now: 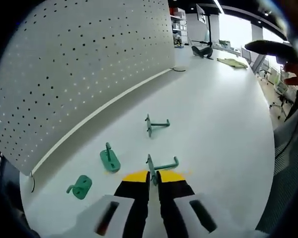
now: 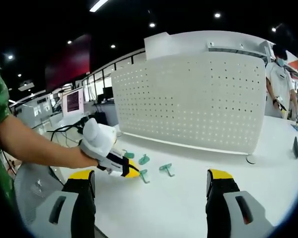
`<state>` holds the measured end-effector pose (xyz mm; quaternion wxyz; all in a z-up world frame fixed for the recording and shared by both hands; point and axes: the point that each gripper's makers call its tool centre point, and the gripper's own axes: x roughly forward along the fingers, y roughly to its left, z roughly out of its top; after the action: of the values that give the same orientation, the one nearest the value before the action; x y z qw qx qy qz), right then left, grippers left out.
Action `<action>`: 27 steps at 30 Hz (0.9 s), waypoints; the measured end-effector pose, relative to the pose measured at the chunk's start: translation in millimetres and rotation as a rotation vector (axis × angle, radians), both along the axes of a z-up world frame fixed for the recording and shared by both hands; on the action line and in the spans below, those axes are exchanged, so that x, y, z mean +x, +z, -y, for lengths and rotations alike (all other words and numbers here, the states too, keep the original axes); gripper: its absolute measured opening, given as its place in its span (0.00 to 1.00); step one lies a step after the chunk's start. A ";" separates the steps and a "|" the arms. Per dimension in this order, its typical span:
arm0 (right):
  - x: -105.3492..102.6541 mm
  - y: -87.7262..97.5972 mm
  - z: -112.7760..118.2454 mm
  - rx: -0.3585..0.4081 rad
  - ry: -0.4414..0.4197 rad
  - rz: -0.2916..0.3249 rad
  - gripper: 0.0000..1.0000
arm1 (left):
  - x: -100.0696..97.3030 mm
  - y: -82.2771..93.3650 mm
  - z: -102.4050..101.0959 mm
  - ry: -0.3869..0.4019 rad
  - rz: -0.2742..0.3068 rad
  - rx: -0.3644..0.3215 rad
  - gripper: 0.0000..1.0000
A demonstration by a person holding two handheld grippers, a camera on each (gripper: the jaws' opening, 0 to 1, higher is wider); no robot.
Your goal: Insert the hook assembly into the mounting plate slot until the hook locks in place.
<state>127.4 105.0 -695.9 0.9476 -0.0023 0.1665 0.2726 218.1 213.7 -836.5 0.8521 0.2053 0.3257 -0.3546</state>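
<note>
Left gripper [image 1: 153, 177]: yellow-tipped jaws drawn together on the flat base of a green hook [image 1: 162, 165], which lies on the white table [image 1: 223, 129] directly in front of the tips, its arm pointing right in the left gripper view. Just left of the jaws, a green oval-based hook piece [image 1: 110, 159] stands on the table; nearer the table edge lies a smaller curled green hook [image 1: 80, 186]. Further ahead, apart from the others, a second green T-shaped hook [image 1: 155, 124] lies on the table. Behind these, the white pegboard panel [image 1: 84, 64] stands upright along the table, dotted with holes; no hook is mounted on it. Right gripper [image 2: 150, 184]: jaws spread wide with nothing between them, held above the near table edge. In the right gripper view the left gripper [image 2: 111, 154], in the person's hand [image 2: 84, 159], reaches onto the table at the green pieces, in front of the pegboard panel [image 2: 188, 99]. A person [image 2: 280, 82] stands at the far right.
</note>
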 end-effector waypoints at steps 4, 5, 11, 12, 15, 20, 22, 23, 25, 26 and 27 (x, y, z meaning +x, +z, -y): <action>0.1 0.4 0.8 0.001 -0.002 0.001 0.95 | 0.1 -0.8 0.2 0.000 -0.002 0.005 0.05; 0.0 0.3 1.1 0.001 -0.002 0.001 0.95 | 0.1 -1.3 0.1 0.000 -0.001 0.006 0.05; 0.3 -0.5 1.7 0.001 -0.004 0.000 0.95 | 2.2 -1.5 0.3 0.006 0.005 0.008 0.03; 0.5 -0.5 1.7 -0.001 -0.003 0.000 0.95 | 2.9 -1.5 0.0 0.009 0.007 0.008 0.03; 0.6 0.0 1.5 0.001 -0.002 0.002 0.95 | 3.8 -1.3 -0.4 0.015 0.005 0.007 0.03; 1.4 0.3 0.8 -0.002 0.000 0.002 0.95 | 4.3 -1.2 -1.3 0.017 0.011 0.005 0.02; 1.6 0.5 0.5 -0.002 0.001 0.002 0.95 | 4.2 -1.2 -1.9 0.019 0.011 0.004 0.02; 1.6 0.7 0.2 -0.002 0.002 0.002 0.95 | 4.1 -0.9 -1.7 0.020 0.011 -0.001 0.02; 1.6 0.7 -0.2 -0.003 0.003 0.002 0.95 | 3.3 0.6 -1.7 0.021 0.017 -0.008 0.02; 1.6 1.0 -0.4 -0.004 0.003 0.003 0.95 | 2.9 1.4 -0.9 0.020 0.017 -0.016 0.02; 1.4 1.2 -0.7 -0.003 0.004 0.004 0.95 | 2.6 1.6 -1.1 0.021 0.017 -0.015 0.02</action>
<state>128.9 105.7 -694.6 0.9474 -0.0045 0.1651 0.2743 220.7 214.7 -834.9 0.8599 0.1984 0.3179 -0.3466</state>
